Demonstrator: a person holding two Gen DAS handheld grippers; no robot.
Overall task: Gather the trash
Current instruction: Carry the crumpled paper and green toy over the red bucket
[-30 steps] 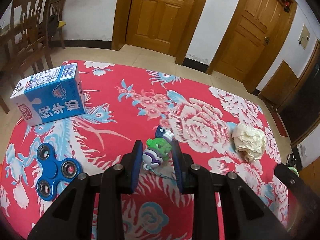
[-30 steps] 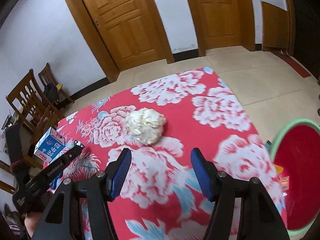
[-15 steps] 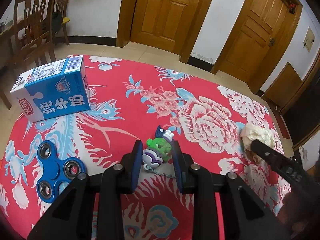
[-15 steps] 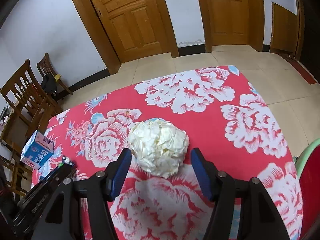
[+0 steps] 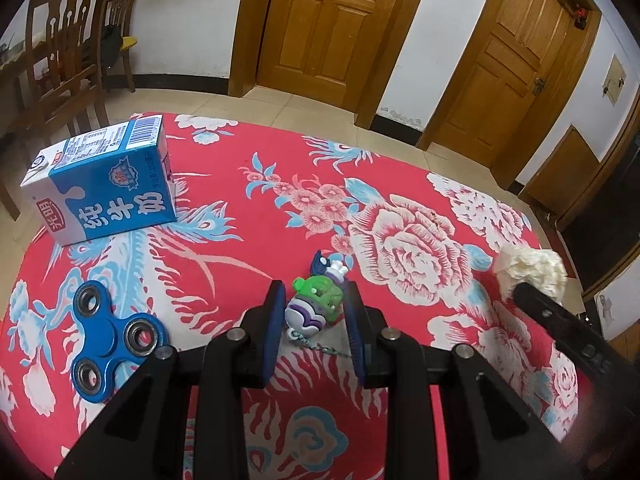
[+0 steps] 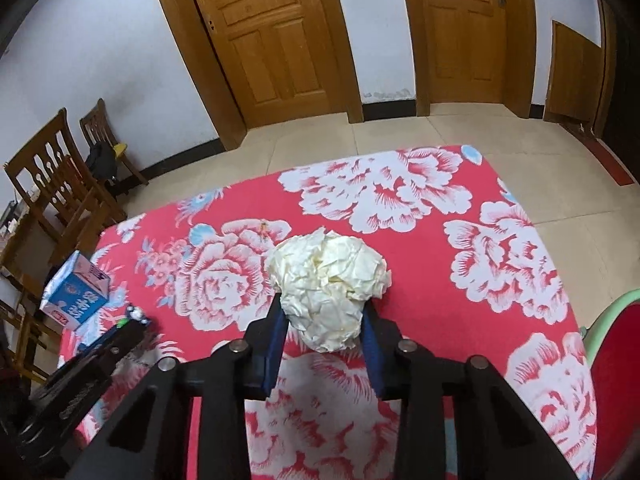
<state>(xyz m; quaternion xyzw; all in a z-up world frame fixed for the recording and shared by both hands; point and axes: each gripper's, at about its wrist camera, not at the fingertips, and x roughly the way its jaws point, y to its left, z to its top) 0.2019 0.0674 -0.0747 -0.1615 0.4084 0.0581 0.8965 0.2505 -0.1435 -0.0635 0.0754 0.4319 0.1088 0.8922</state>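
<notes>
A crumpled cream paper ball (image 6: 328, 272) lies on the red flowered tablecloth (image 6: 440, 256). My right gripper (image 6: 323, 320) has its jaws closing on it, and both blue pads press its lower sides. In the left wrist view the same ball (image 5: 532, 268) sits at the right, with one black finger (image 5: 556, 316) of the right gripper against it. My left gripper (image 5: 315, 312) is shut on a small green and purple toy keychain (image 5: 318, 300), whose chain trails on the cloth.
A blue and white milk carton (image 5: 104, 184) lies at the table's far left, and a blue fidget spinner (image 5: 108, 336) is nearer. A red bin with a green rim (image 6: 612, 360) stands beside the table's right edge. Wooden chairs (image 5: 64, 52) stand beyond the left side.
The right gripper moved forward over the cloth until the paper ball sat between its fingers, then its jaws narrowed onto it. The left gripper and toy stayed put.
</notes>
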